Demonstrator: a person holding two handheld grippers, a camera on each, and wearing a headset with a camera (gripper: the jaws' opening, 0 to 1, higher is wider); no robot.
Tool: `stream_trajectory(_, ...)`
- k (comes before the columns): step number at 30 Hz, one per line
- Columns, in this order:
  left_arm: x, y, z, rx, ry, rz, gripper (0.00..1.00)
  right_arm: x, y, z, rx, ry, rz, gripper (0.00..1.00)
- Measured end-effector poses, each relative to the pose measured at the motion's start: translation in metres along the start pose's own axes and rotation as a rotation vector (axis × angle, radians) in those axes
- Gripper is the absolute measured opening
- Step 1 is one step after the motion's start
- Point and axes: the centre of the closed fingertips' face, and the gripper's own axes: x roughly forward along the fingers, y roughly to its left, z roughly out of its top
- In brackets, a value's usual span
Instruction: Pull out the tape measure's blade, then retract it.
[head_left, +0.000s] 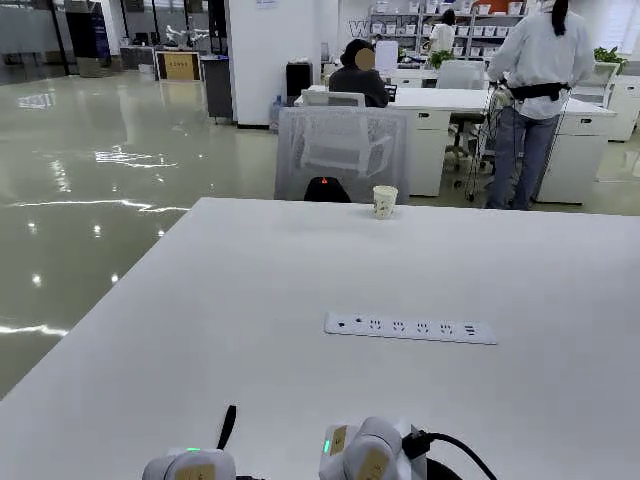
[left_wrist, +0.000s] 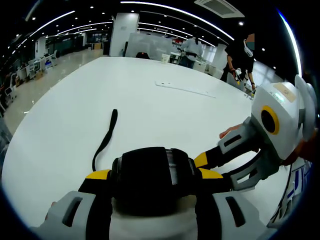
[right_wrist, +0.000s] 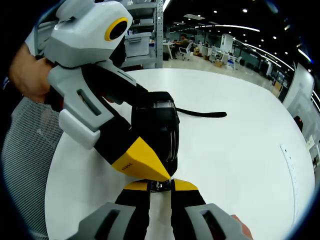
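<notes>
The tape measure (left_wrist: 150, 186) is a black case with a black wrist strap (left_wrist: 105, 140) trailing over the white table (left_wrist: 150, 100). My left gripper (left_wrist: 152, 173) is shut on the case, its yellow-tipped jaws on both sides. In the right gripper view the case (right_wrist: 159, 125) hangs just ahead, and my right gripper (right_wrist: 160, 187) is shut at its lower edge on a small metal piece, the blade's tip. No length of blade shows between them. In the head view both grippers sit at the bottom edge, left (head_left: 190, 466) and right (head_left: 365, 450), with the strap (head_left: 227, 427) beside them.
A white power strip (head_left: 410, 328) lies mid-table and a paper cup (head_left: 384, 201) stands at the far edge. A mesh chair (head_left: 340, 150) is behind the table. People stand and sit at desks further back.
</notes>
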Motion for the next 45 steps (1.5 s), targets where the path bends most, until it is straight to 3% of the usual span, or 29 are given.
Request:
stream_trajectory(16, 0.000, -0.001, -0.001, 0.000, 0.019, -0.007, 0.63, -0.015, -0.001, -0.013, 0.050, -0.003, -0.026, 0.15)
stream_trajectory(26, -0.013, -0.002, 0.002, 0.020, 0.006, -0.010, 0.59, -0.033, -0.002, -0.021, 0.097, -0.023, -0.067, 0.20)
stream_trajectory(45, -0.028, -0.011, -0.006, 0.115, 0.005, -0.056, 0.69, -0.066, 0.001, -0.041, 0.203, -0.088, -0.149, 0.32)
